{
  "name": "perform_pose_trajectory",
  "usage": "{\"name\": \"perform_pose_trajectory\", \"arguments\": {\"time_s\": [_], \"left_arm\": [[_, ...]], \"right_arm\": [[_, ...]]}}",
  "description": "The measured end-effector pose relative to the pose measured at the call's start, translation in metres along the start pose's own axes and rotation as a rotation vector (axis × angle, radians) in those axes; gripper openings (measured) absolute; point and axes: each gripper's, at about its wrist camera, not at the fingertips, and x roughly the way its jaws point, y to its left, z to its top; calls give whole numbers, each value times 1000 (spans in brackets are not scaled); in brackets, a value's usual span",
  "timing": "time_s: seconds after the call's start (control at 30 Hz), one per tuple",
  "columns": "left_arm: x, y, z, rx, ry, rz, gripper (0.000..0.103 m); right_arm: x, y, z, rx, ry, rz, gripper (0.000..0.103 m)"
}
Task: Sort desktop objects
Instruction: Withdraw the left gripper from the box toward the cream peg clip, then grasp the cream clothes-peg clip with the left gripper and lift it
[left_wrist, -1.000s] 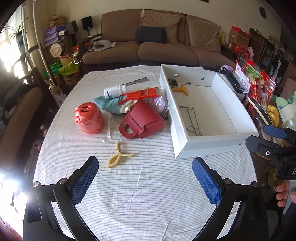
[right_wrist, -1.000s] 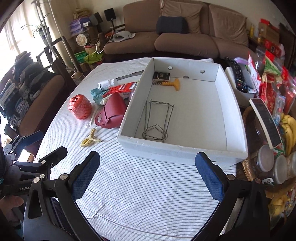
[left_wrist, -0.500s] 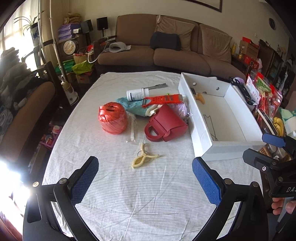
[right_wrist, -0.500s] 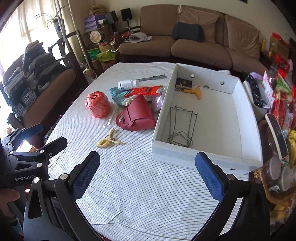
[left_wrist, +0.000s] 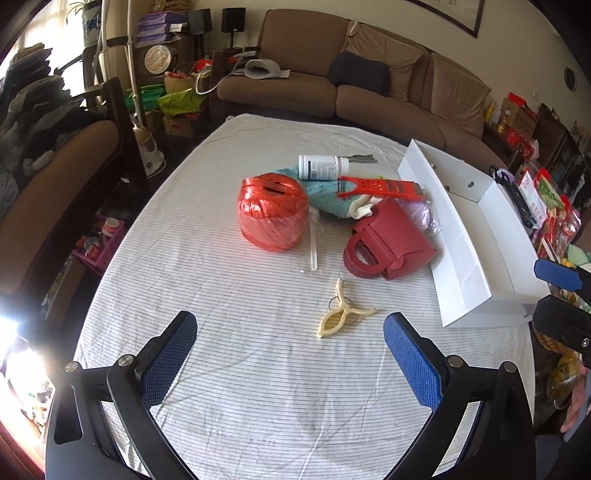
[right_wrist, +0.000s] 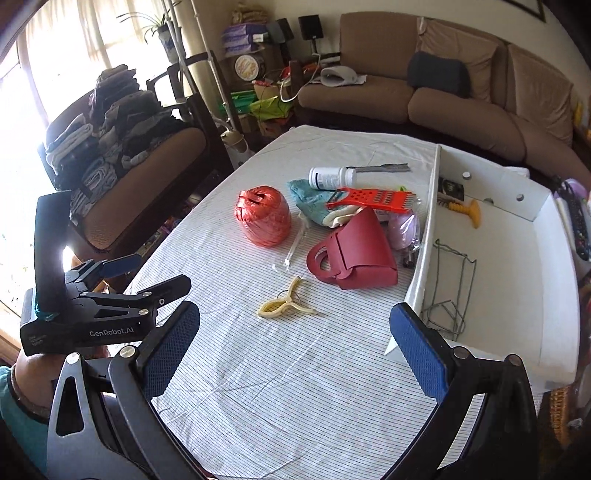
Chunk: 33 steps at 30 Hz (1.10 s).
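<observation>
Striped white cloth (left_wrist: 258, 369) covers the table and fills the space beneath both tools. Left gripper (left_wrist: 290, 356) hangs above the near part of the cloth with its blue-padded fingers (left_wrist: 168, 354) spread wide and nothing between them; right gripper (right_wrist: 295, 347) is just as wide open and just as empty, and sits off to the left gripper's right.

Closest ahead of the left gripper, a little right of its centre line, lies a cream plastic clip (left_wrist: 341, 315) flat on the cloth. In the right wrist view the same clip (right_wrist: 284, 304) lies ahead, between the finger pads. Beyond the clip a dark red handbag (left_wrist: 388, 243) lies on its side, its handle towards the tools. Left of the bag, apart from it, stands a ball of orange-red twine (left_wrist: 273, 212), with a clear plastic strip (left_wrist: 314, 243) on the cloth between them.

Farther on, an orange grater (left_wrist: 380, 188) rests over a teal cloth (left_wrist: 325, 192), and past those lies a white bottle (left_wrist: 321, 167) on its side.

To the right of the pile, a white cardboard box (right_wrist: 417, 266) runs away from the right gripper. Inside it lie a bent wire frame (right_wrist: 448, 288) near the front and a yellow-handled tool (right_wrist: 467, 212) towards the back wall.
</observation>
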Motion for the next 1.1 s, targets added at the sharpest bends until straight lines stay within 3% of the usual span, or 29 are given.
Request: {"name": "perform_pose_trajectory", "arguments": {"time_s": [0.23,0.4,0.47,0.53,0.57,0.6,0.67,0.7,0.73,0.93,0.97,1.0,1.1], "left_arm": [[63,-12,-27,99,59,-62,101],[99,-27,-38,129,83,-109,91],[107,-30,-39,134,86,-126,91],[113,-31,-41,150,78,-133,89],[114,-31,-42,162,73,-139,81],[117,-31,-43,177,73,-143,70],[125,-33,-44,208,88,-147,57],[129,-34,-45,225,95,-145,56],[133,-36,-46,239,98,-147,56],[138,-38,-41,230,61,-188,55],[139,-39,-41,236,57,-203,33],[139,-40,-41,243,53,-199,25],[138,-36,-41,225,54,-236,25]], "right_arm": [[29,-8,-6,48,-36,105,103],[39,-19,-3,42,-38,115,103],[40,-22,-2,43,-50,162,103],[41,-24,-2,65,-69,264,102],[42,-24,-3,81,-81,320,101],[44,-24,-4,96,-90,363,97],[49,-22,-8,106,-97,414,85],[53,-20,-10,104,-93,418,76],[57,-19,-13,101,-83,415,73],[79,-20,-30,102,-41,400,73],[81,-22,-32,106,-37,403,73],[83,-24,-33,112,-31,408,71],[86,-26,-37,117,-19,426,70]]}}
